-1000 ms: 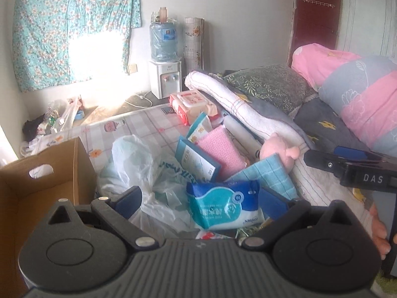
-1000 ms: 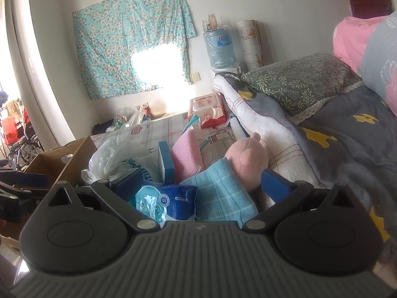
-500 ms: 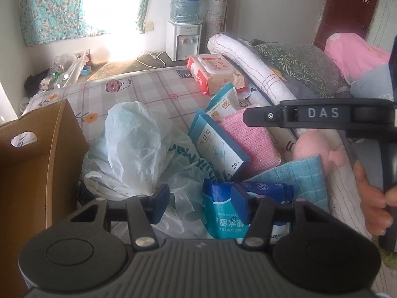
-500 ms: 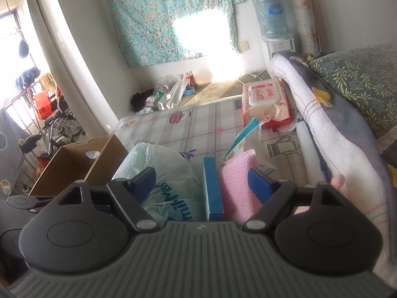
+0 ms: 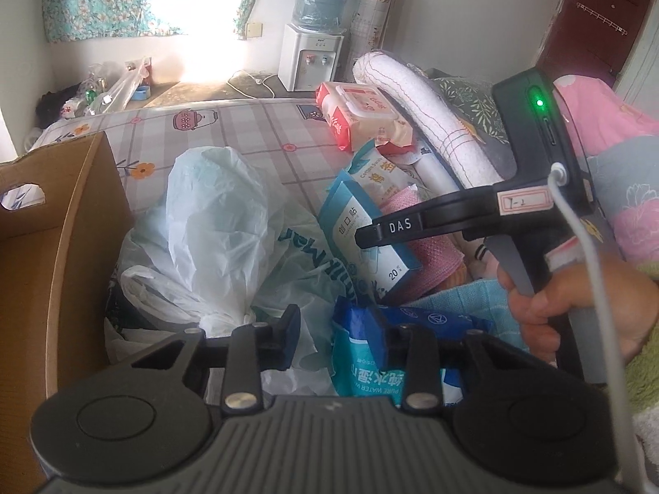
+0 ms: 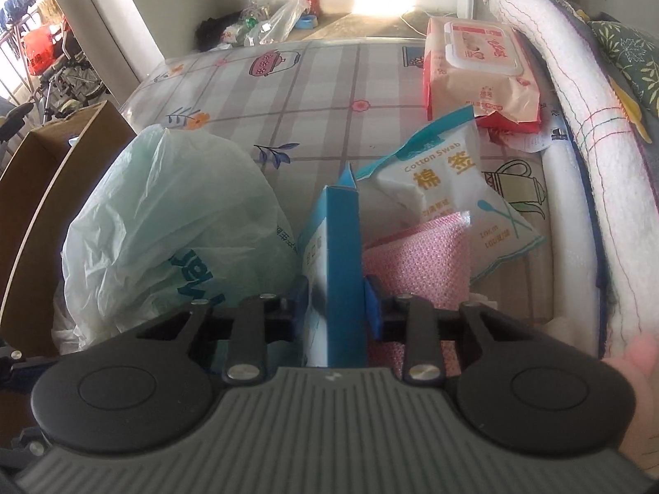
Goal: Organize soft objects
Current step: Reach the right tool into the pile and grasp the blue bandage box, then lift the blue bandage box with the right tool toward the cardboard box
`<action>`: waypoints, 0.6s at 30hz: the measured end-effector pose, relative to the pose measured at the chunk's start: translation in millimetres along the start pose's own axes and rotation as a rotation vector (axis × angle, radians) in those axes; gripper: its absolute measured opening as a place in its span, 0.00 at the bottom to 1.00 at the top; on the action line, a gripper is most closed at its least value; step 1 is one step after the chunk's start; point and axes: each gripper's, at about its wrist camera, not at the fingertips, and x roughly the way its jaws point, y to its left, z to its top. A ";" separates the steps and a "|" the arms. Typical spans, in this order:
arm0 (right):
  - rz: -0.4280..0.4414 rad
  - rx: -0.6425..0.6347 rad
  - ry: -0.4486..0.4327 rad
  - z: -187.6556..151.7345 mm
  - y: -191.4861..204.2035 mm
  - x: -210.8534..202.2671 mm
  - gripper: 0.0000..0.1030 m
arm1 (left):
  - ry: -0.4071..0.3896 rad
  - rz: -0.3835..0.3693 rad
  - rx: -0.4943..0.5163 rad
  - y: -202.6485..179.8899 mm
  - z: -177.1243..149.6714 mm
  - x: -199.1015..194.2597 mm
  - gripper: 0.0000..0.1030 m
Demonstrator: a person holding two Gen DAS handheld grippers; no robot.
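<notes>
Right gripper (image 6: pixel 335 302) is clamped on the blue bandage box (image 6: pixel 335 271), its two blue pads pressed to the box's narrow sides, and the box stands on edge in the middle of the pile on the bed. Nothing has reached the cardboard box (image 5: pixel 53 247) at the left as far as its visible part shows, so by my reading the sorting has barely begun.

Left gripper (image 5: pixel 335 339) hangs partly open over the near edge of the heap, gripping nothing, one finger on the blue wet-wipe pack (image 5: pixel 370 364), the other above the plastic bag (image 5: pixel 218 238).

Left to sort: the cotton swab packet (image 6: pixel 447 189) and pink cloth (image 6: pixel 416 259) just right of the bandage box, the big red wipes pack (image 6: pixel 480 66) farther off, and the light blue towel (image 5: pixel 457 298) near right.
</notes>
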 end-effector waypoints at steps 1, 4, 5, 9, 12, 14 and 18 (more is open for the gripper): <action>0.008 0.005 -0.006 -0.3 -1.5 -2.7 0.18 | -0.004 -0.007 -0.005 0.3 0.0 -0.3 0.34; 0.024 0.012 -0.061 -0.8 -6.8 -18.6 0.18 | -0.018 -0.022 -0.011 -1.3 1.4 -1.7 0.34; 0.040 0.028 -0.079 -2.4 -12.0 -28.8 0.18 | -0.022 -0.027 -0.010 -2.9 1.8 -2.2 0.34; 0.151 0.159 -0.149 -12.5 -39.0 -71.4 0.18 | -0.040 -0.073 0.002 -14.5 0.5 -7.4 0.35; 0.256 0.262 -0.204 -34.7 -60.2 -107.3 0.18 | -0.042 -0.109 0.029 -26.4 -2.4 -10.4 0.36; 0.316 0.331 -0.224 -55.6 -73.5 -123.6 0.18 | -0.031 -0.141 0.044 -34.7 -3.8 -10.1 0.37; 0.417 0.486 -0.241 -102.0 -103.2 -139.4 0.18 | -0.001 -0.226 0.022 -45.7 -5.8 -4.5 0.42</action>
